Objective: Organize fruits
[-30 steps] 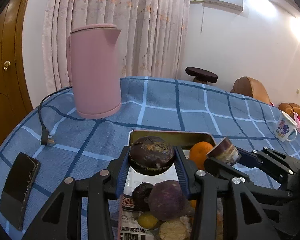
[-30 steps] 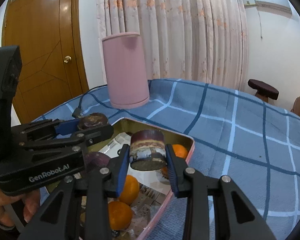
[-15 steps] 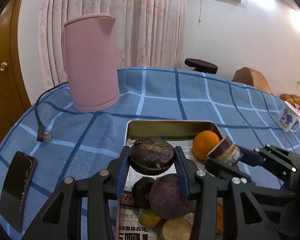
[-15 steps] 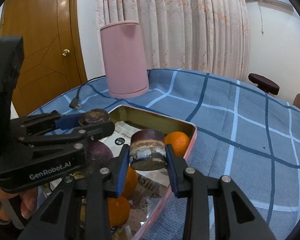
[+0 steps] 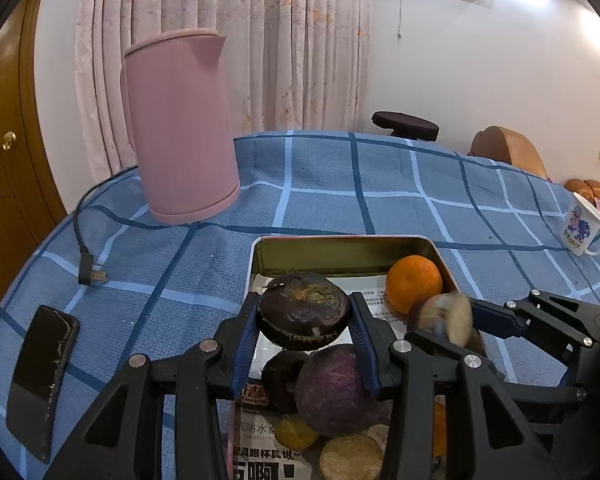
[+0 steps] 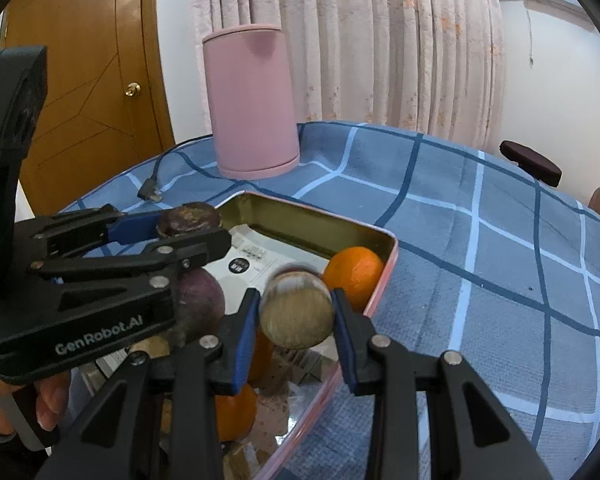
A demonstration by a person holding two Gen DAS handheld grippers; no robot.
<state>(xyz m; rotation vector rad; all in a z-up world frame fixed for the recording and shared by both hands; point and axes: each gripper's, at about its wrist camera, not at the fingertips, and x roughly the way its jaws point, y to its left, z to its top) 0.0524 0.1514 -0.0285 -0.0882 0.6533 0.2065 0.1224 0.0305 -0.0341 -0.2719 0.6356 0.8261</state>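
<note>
A: Fruit in both grippers, and the right one's piece has just flipped! A second ago the right gripper (image 6: 296,314) pinched a stubby cut chunk (image 6: 297,312) standing on end, dark rind ringed round it. Now its pale cut face is turned toward the lens, blurred, so it looks to be rolling between the pads.

B: Is it clamped at all, then?

A: The pads touch it on both sides, jaws nearly as close as they go. I'd call that a loose pinch, one that may let go.

B: And the left?

A: No change there. The left gripper (image 5: 303,318) keeps a firm squeeze on the dark round fruit (image 5: 303,315), held above the tin (image 5: 340,246).

B: What's underneath?

A: An orange (image 5: 414,283) sits in the tin's far corner, and a purple fruit (image 5: 336,390) with other pieces is piled at the near end. Both held pieces hang over the tin, neither set down.

B: So if the chunk slips?

A: It likely drops inside the tin, near the orange. Messy, but no loss.
</note>
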